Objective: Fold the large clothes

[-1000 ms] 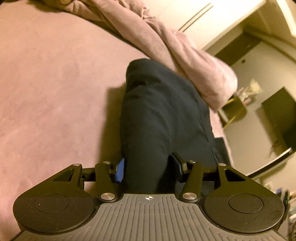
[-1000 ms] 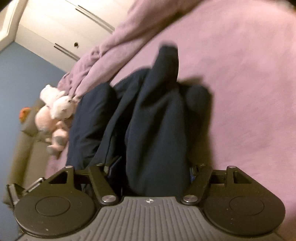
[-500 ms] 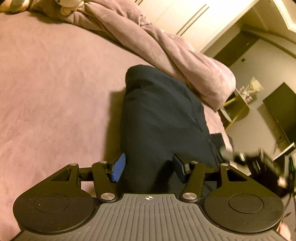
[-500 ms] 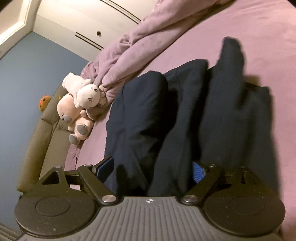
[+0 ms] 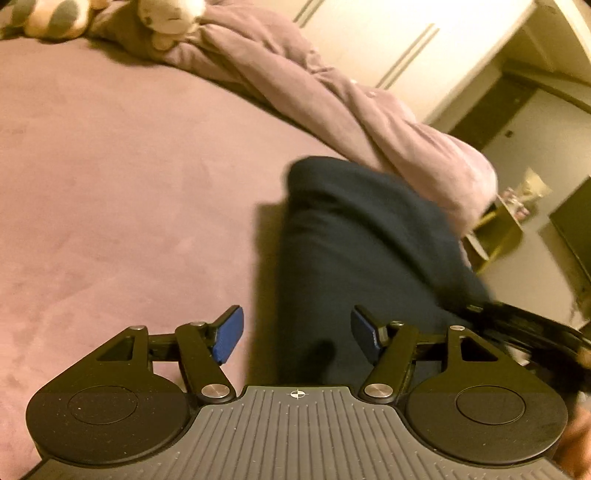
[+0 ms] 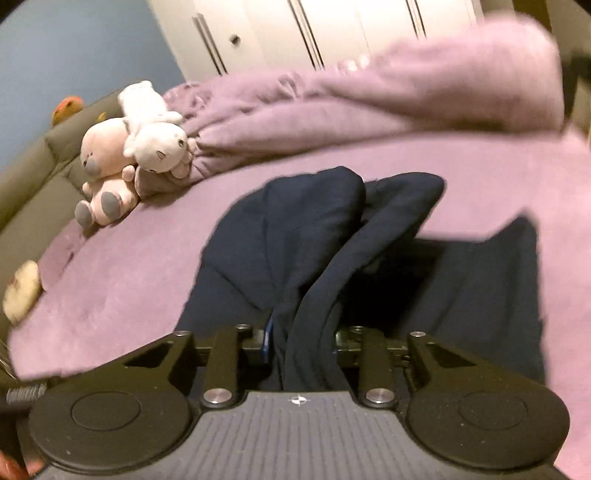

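Observation:
A dark navy garment point(image 5: 354, 251) lies bunched lengthwise on the pink bed point(image 5: 110, 192). My left gripper point(image 5: 297, 334) hovers over its near end, jaws opening; the cloth lies between the blue pads point(image 5: 229, 332), which stand apart from it. In the right wrist view the garment point(image 6: 295, 229) shows several thick folds. My right gripper point(image 6: 303, 343) is closing its jaws on one raised fold, and the pads pinch the cloth. A black, blurred piece of the right gripper shows at the right edge of the left wrist view.
A rumpled pink duvet point(image 6: 369, 99) runs along the far side of the bed. Plush toys point(image 6: 125, 155) lie by the olive headboard point(image 6: 33, 177). White wardrobe doors point(image 6: 295, 33) stand behind. A yellow side table point(image 5: 498, 232) sits off the bed's end.
The right gripper rolled and rose, opened wide, then closed on a fold of the garment. The left jaws widened and came off the cloth as the left hand drew back slightly.

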Available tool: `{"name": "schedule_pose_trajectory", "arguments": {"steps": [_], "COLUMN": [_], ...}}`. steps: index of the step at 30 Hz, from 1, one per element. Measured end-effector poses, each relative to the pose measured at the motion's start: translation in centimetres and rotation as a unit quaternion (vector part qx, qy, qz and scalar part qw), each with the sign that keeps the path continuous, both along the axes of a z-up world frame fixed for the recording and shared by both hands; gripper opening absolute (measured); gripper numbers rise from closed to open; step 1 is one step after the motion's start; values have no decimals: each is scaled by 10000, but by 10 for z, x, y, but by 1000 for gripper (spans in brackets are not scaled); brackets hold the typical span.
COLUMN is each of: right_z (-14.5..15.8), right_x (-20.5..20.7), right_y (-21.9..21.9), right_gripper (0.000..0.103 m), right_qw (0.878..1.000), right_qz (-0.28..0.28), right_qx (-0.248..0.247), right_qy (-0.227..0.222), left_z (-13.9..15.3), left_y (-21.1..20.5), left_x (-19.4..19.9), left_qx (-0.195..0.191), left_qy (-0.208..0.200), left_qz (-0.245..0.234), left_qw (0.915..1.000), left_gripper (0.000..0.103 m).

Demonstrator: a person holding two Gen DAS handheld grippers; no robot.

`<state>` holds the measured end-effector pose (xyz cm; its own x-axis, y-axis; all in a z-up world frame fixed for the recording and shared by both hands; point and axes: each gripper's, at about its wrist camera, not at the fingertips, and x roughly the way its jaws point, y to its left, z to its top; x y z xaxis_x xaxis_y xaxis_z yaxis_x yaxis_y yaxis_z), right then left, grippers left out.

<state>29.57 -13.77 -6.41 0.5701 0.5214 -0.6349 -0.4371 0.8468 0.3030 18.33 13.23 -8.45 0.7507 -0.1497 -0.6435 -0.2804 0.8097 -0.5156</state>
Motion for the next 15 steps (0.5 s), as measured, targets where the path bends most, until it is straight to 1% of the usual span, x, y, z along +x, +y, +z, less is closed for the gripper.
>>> {"name": "schedule_pose_trajectory", "arguments": {"steps": [1,3,6,8,10,12,13,14,15], "right_z": [8,22,29,19,-3,-23,-30,-34,-36], "right_x": [-8,-24,-38,-36,-28,-19,-17,-13,-10], "right_y": [-4,-21,-60,-82,-106,-115,-116,-116,-119], "right_gripper": [23,23,23,23,23,26,27,31,41], "right_qw": [9999,9991,9969,9954,9937,9929,9926,9919,9909], "right_qz": [-35,-147,-575,-862,-1118,-1177,-1178,-1203,-1275], "right_qx": [-40,34,182,150,63,-149,-292,-366,-385], "right_qy": [-151,-398,-500,-393,-47,-30,-107,-166,-187], "left_z": [0,3,10,11,6,-2,-6,-10,-11], "left_y": [1,-5,-29,-52,-76,-91,-94,-95,-95], "left_x": [1,4,10,19,26,31,33,34,33], "left_qx": [-27,-68,-43,-53,37,167,121,-55,-156], "left_qy": [52,20,-159,-179,-89,-93,-2,66,52], "left_qz": [13,-84,-366,-619,-807,-861,-809,-743,-696], "left_qw": [10000,9999,9992,9979,9967,9961,9967,9972,9974], "left_gripper": [69,68,69,69,70,74,74,74,77]}}
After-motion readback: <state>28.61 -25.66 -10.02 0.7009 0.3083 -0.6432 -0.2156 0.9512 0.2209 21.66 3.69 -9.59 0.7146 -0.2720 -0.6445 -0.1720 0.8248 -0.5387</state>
